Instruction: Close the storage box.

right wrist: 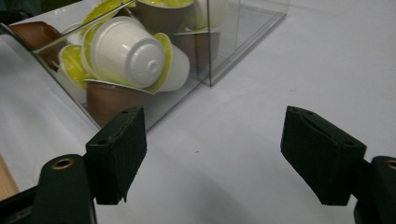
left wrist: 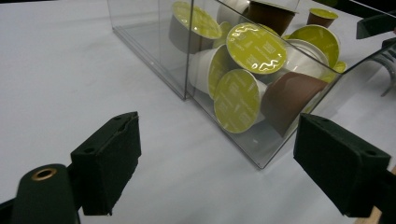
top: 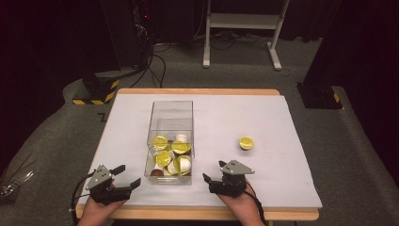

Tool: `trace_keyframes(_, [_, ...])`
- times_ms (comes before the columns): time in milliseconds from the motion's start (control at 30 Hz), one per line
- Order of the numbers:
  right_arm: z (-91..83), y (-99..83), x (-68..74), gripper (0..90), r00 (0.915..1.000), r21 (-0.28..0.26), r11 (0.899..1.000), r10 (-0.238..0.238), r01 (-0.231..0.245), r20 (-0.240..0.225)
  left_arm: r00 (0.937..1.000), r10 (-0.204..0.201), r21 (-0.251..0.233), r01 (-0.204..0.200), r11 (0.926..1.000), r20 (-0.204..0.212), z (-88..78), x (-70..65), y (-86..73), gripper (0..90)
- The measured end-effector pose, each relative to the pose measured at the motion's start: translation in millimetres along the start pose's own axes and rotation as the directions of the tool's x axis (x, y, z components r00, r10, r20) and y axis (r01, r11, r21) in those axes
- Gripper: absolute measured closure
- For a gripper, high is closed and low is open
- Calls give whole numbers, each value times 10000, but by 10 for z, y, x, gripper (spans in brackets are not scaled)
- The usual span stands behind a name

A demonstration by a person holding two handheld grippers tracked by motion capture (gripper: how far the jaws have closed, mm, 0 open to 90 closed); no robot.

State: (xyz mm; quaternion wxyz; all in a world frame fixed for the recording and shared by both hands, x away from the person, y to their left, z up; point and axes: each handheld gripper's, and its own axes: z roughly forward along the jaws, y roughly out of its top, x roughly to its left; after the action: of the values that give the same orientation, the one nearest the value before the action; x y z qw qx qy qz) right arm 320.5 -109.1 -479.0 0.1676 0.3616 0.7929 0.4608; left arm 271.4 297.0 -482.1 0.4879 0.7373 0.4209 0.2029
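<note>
A clear plastic box (top: 171, 110) stands on the white table, its near half heaped with several coffee capsules (top: 171, 159) with yellow-green foil lids and white or brown cups. One more capsule (top: 246, 143) sits alone on the table to the right. My left gripper (top: 126, 176) rests near the front edge, left of the box, open with nothing between its jaws. My right gripper (top: 214, 172) lies right of the box's near corner, also open and empty. The left gripper view has the box corner (left wrist: 261, 161) and capsules (left wrist: 256, 49) close ahead. The right gripper view has the box (right wrist: 208, 77) and a white capsule (right wrist: 125, 52) ahead at the left.
The table's wooden front edge (top: 197, 214) runs just under both hands. A white frame stand (top: 242, 28) and dark equipment with cables sit on the grey floor beyond the table. A yellow-black striped base (top: 96, 89) lies at the far left.
</note>
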Motion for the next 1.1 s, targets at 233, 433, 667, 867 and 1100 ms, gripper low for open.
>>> trace_keyframes(233, [62,10,143,212,9983,145,9991,-381,387,-447,9995,260,-148,-257,9996,188,-9,-48,1,152])
trace_keyframes(433, [136,44,221,210,9957,137,9982,-565,577,-735,9990,349,7,-350,9994,281,43,-98,0,153])
trace_keyframes(667, [174,57,299,210,9932,144,9967,-779,795,-864,9991,307,52,-308,9995,294,122,-122,11,164])
trace_keyframes(867, [208,60,308,200,9926,144,9964,-817,834,-902,9995,215,3,-215,9998,218,141,-124,16,170])
trace_keyframes(1100, [223,75,318,159,9933,31,9960,-883,888,-749,9996,260,-116,-259,9996,73,178,-127,24,160])
